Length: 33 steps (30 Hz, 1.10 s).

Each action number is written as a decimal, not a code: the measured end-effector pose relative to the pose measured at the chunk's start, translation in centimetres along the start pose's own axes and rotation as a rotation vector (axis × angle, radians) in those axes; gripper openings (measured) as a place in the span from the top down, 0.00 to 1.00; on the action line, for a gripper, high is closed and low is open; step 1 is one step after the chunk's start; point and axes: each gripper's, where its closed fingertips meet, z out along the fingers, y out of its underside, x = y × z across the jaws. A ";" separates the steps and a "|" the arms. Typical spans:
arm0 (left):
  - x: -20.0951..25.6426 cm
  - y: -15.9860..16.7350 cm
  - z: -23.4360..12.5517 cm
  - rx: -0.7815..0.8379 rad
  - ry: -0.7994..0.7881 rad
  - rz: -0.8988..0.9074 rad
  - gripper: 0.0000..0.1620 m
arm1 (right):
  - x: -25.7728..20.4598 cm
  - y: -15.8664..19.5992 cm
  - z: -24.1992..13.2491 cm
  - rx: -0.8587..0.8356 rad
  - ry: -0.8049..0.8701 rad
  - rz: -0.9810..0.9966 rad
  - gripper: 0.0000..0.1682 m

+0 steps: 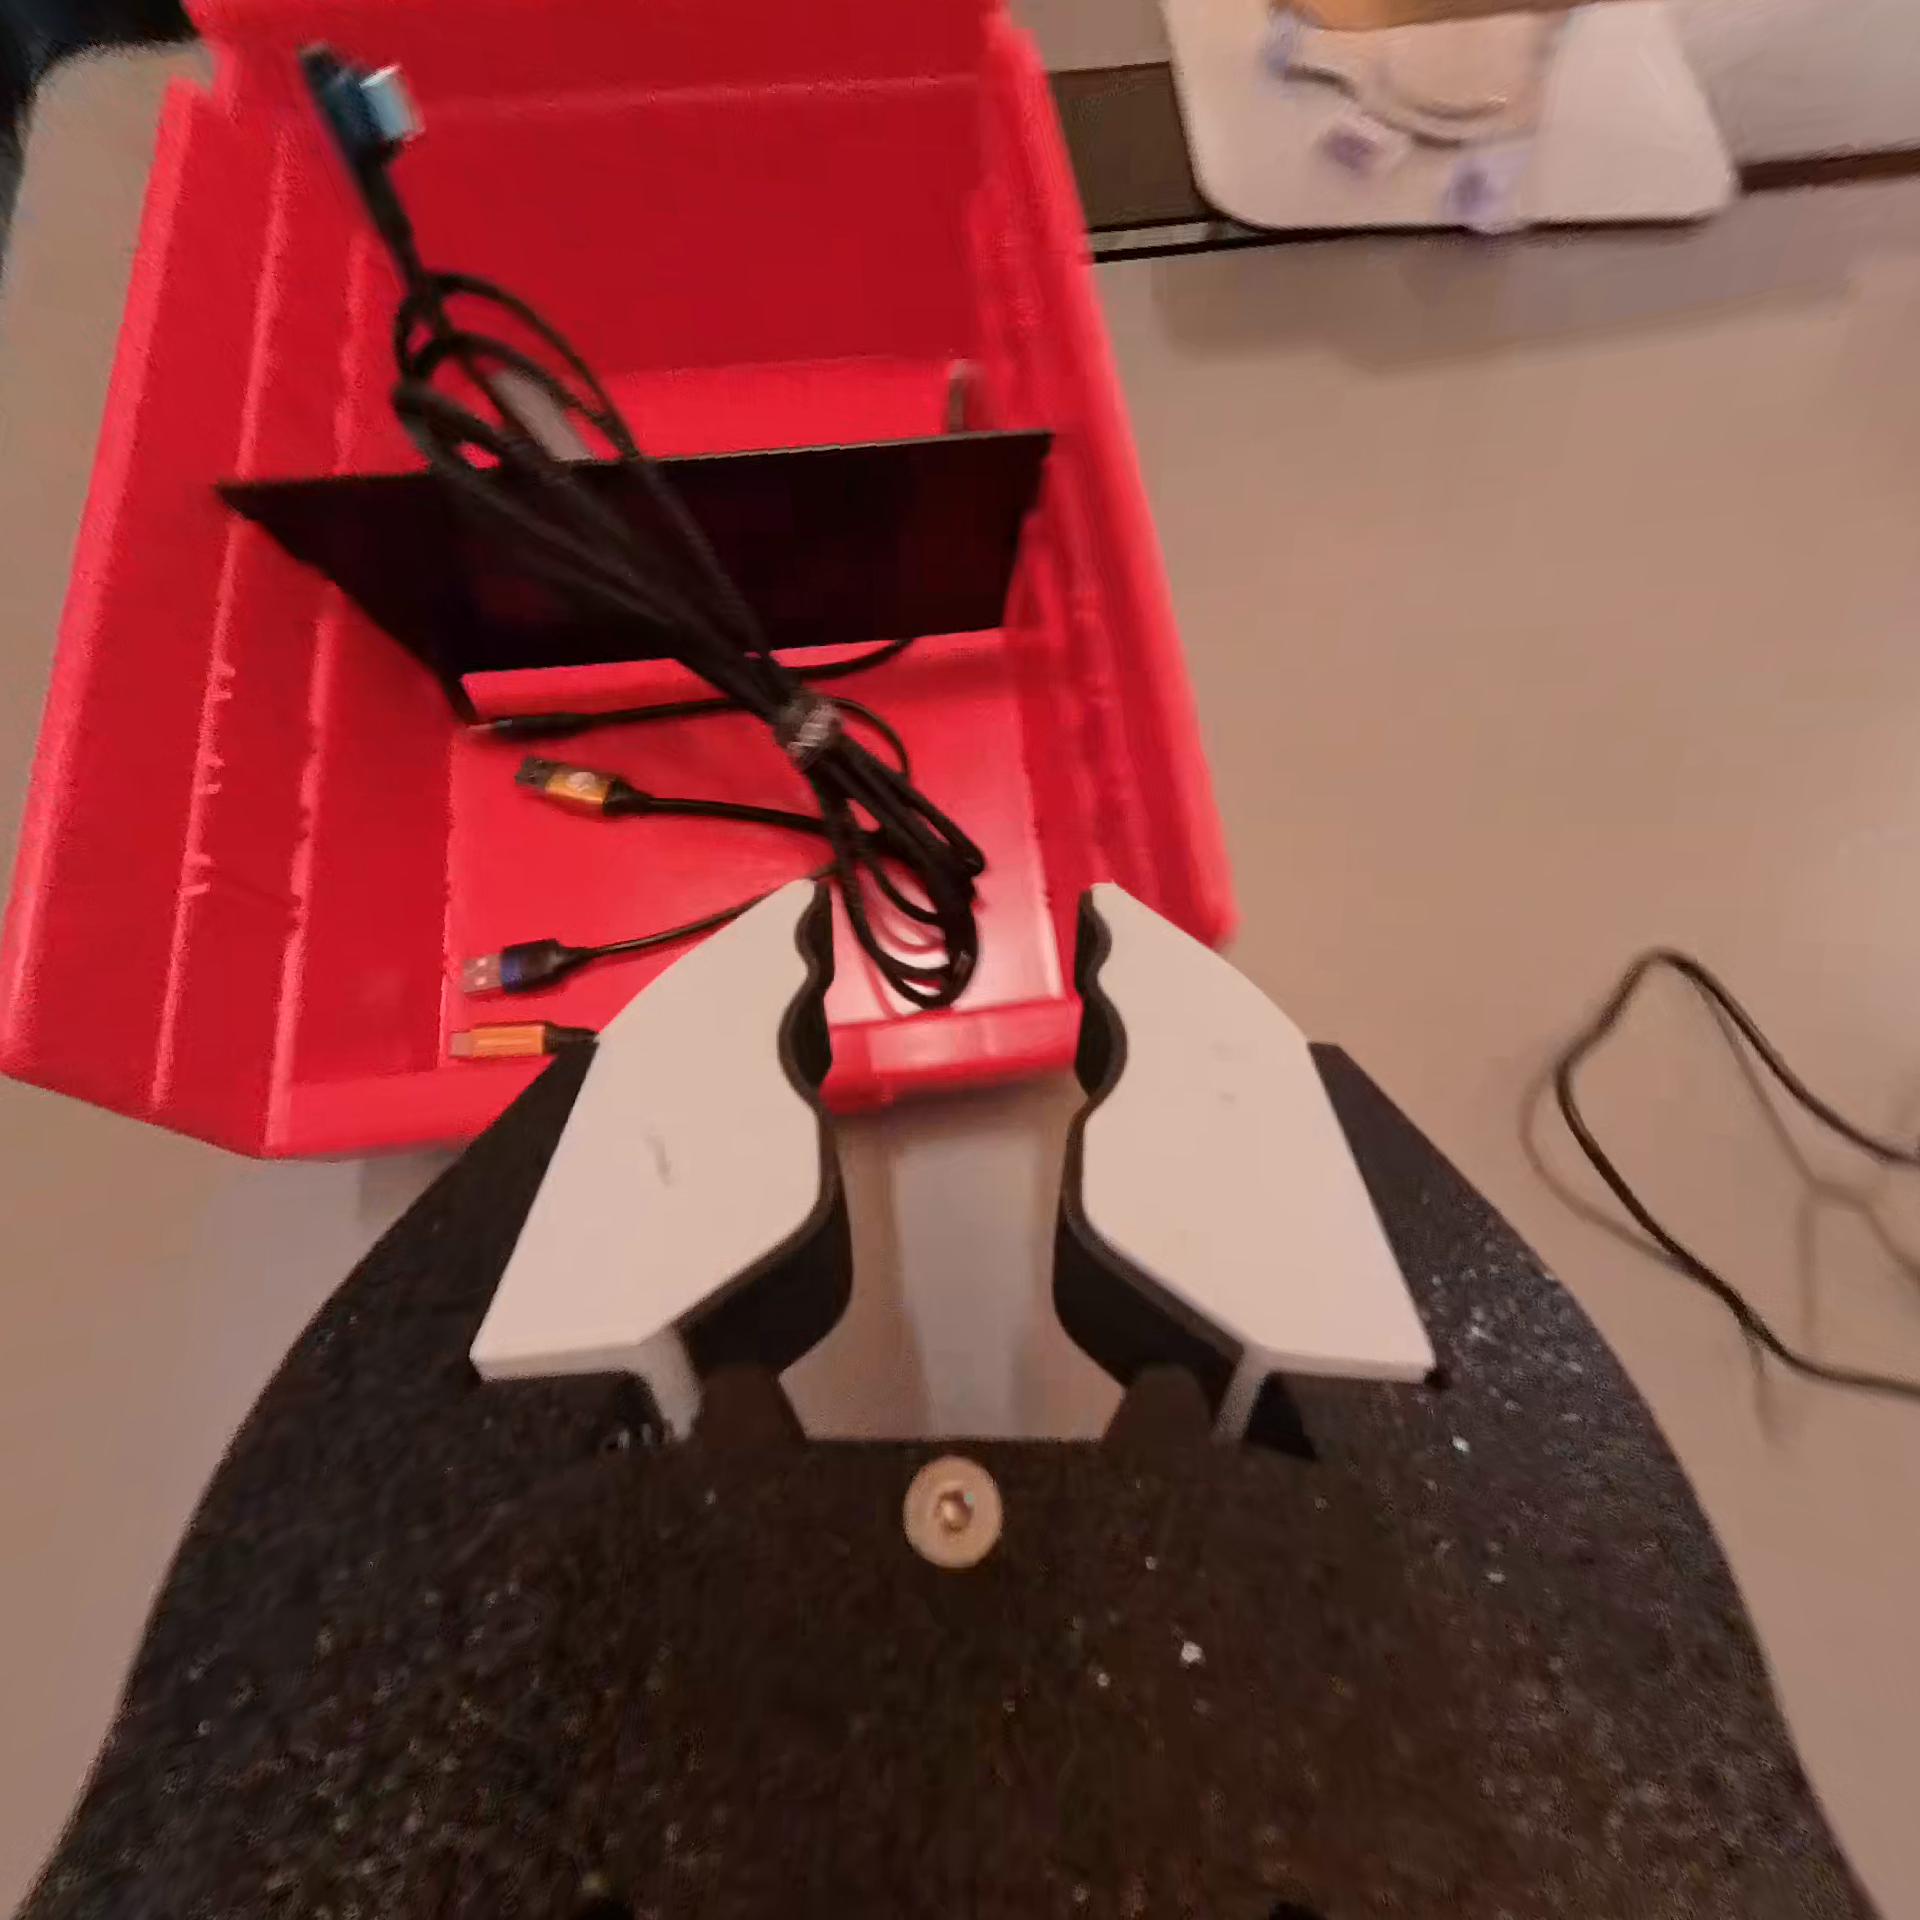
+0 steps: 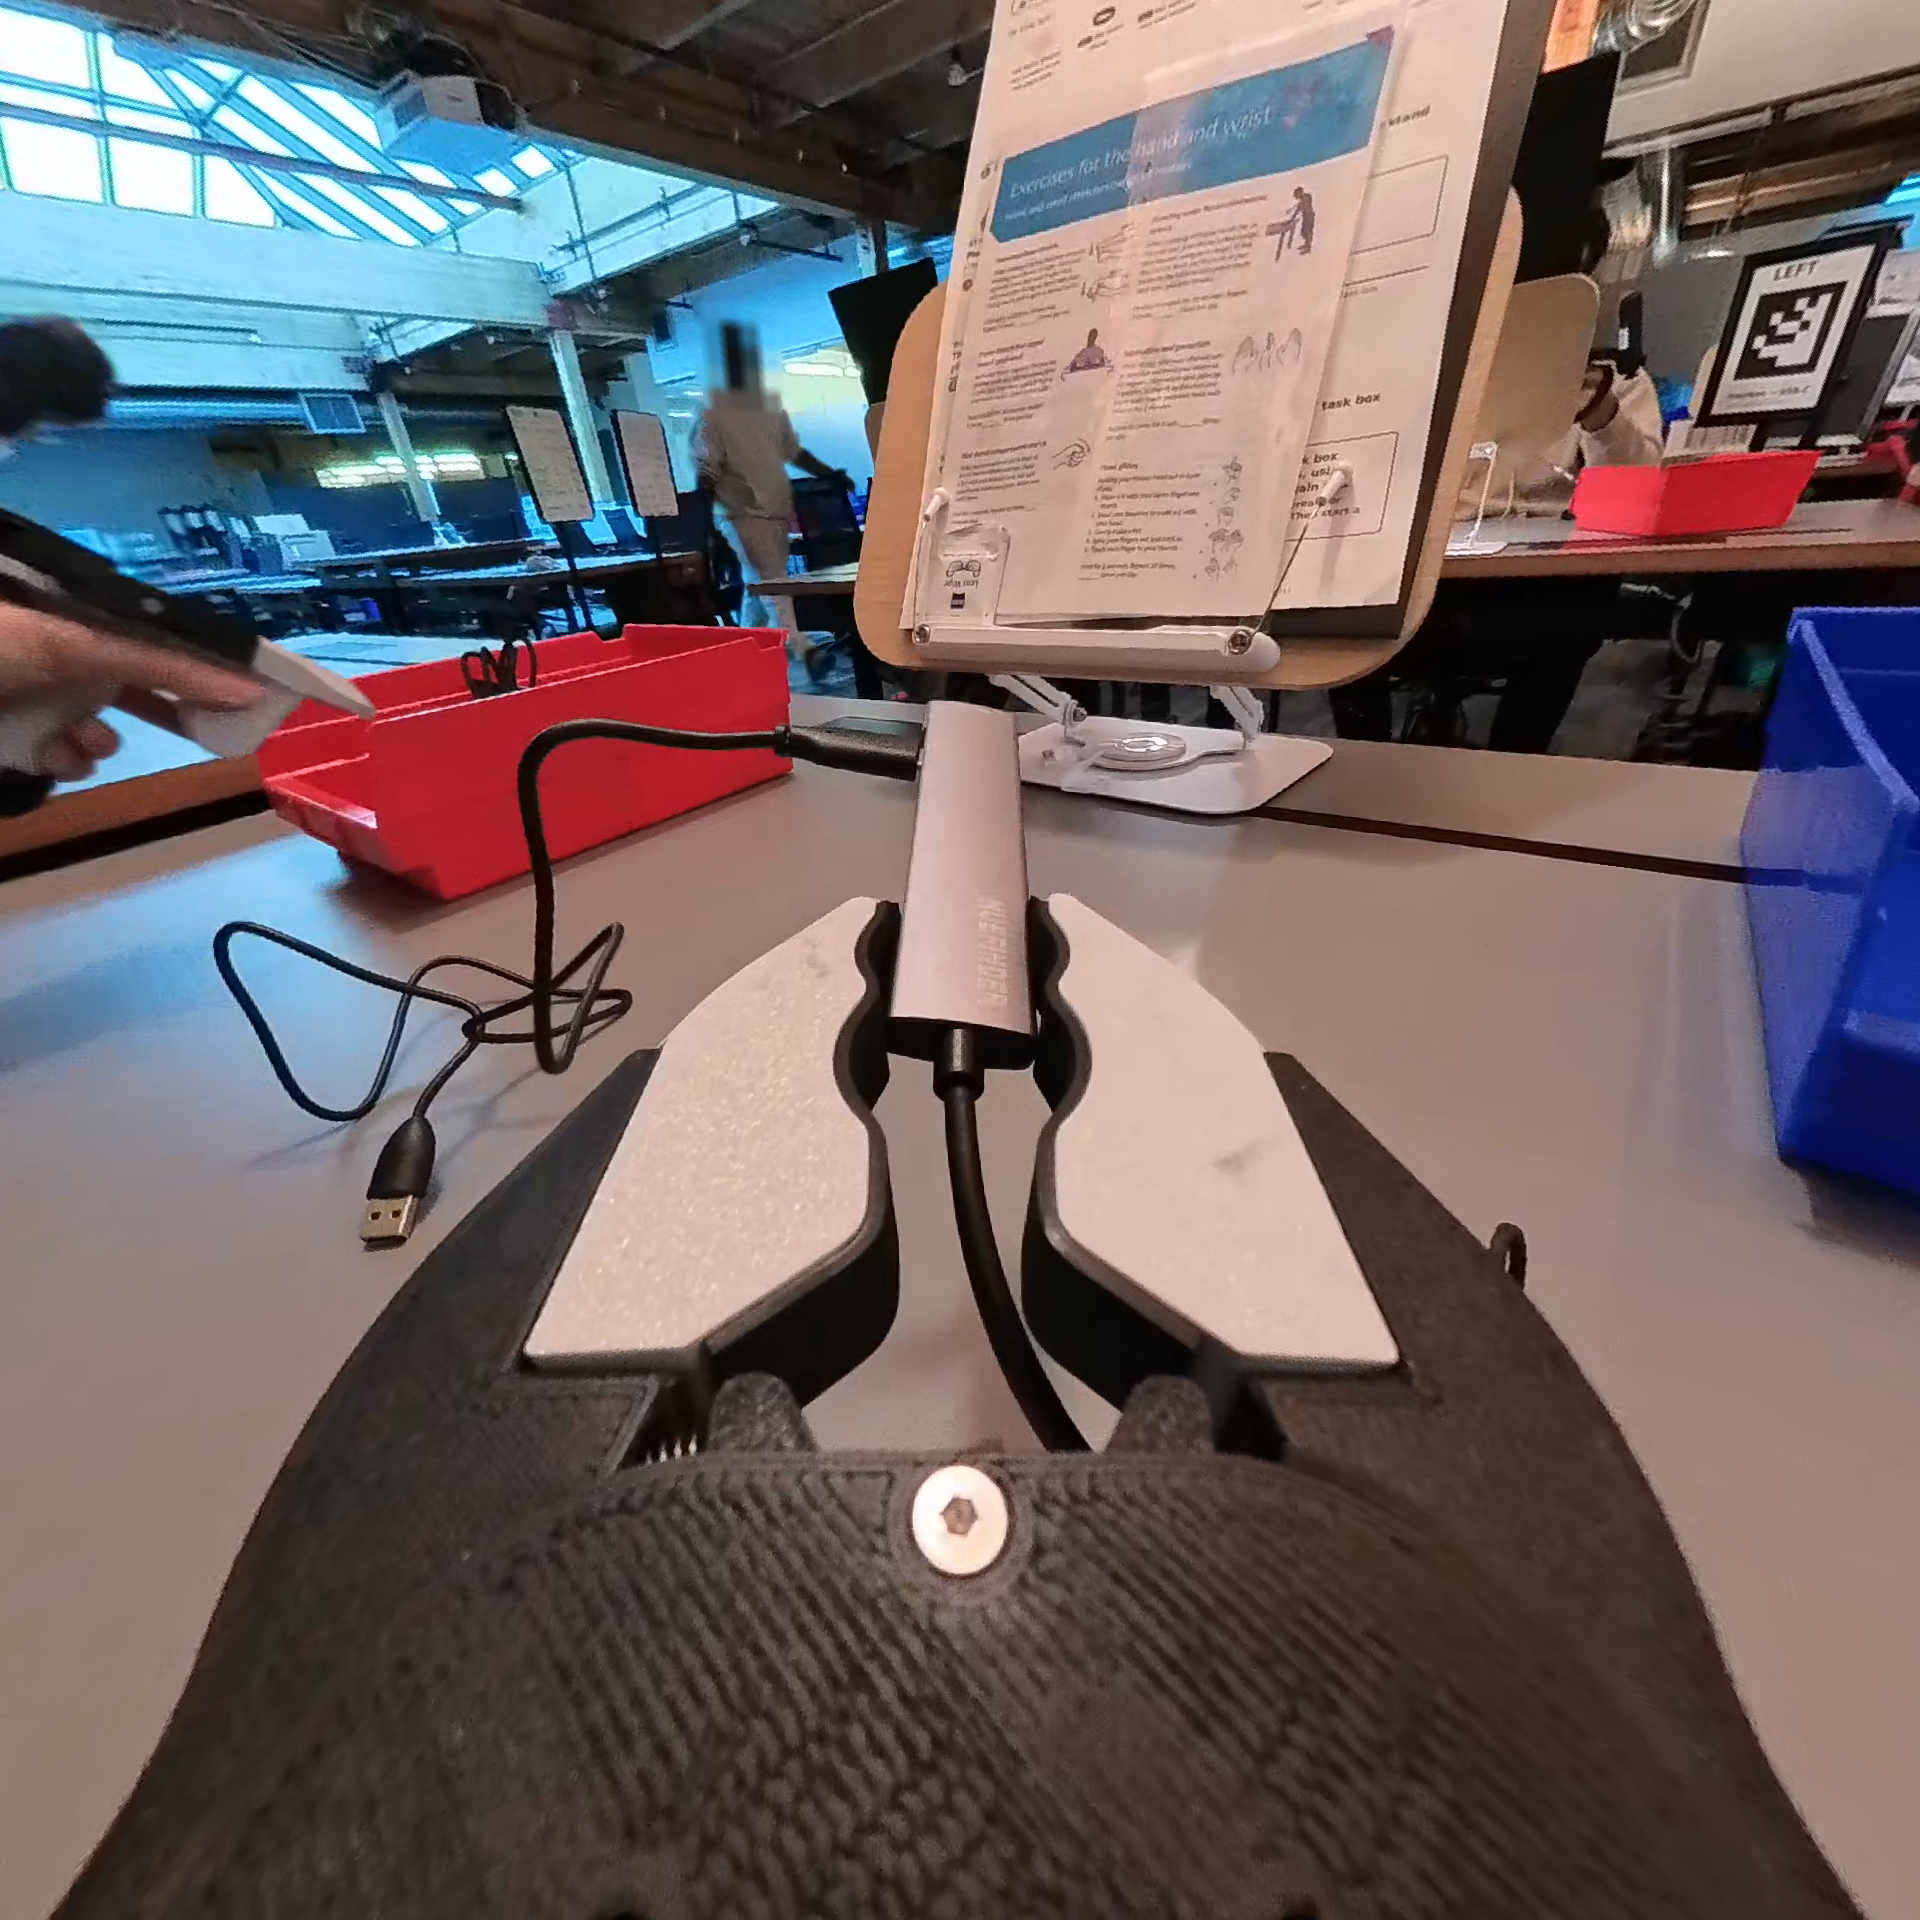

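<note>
The right tool is clamping a grey hub by its near end, lifting it off the desk while its plugged cable is trailing left. The left tool, jaws apart and gripping nothing, is hovering over the red bin, where bundled cables are lying across a black divider.

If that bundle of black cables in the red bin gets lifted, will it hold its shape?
Probably not: the black cable bundle looks floppy, draping over the black divider. One band binds it, so loops and plug ends would likely dangle and might snag.
</note>
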 end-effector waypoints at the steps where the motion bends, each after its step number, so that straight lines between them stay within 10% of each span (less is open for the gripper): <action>1: -0.7 -0.3 1.0 -0.016 0.018 -0.039 0.72 | 0.0 0.0 0.0 0.000 -0.005 0.005 0.85; 11: -2.9 -1.1 7.9 -0.169 0.078 -0.182 0.88 | -0.6 0.1 0.1 -0.005 -0.023 -0.031 0.85; 24: 4.9 -11.1 -8.4 0.369 0.077 0.499 0.90 | 0.1 -0.3 -0.2 0.023 -0.031 0.039 0.85; 33: 22.3 0.6 -7.4 0.245 0.245 1.288 0.91 | 2.0 -0.8 -1.1 0.058 0.024 0.054 0.85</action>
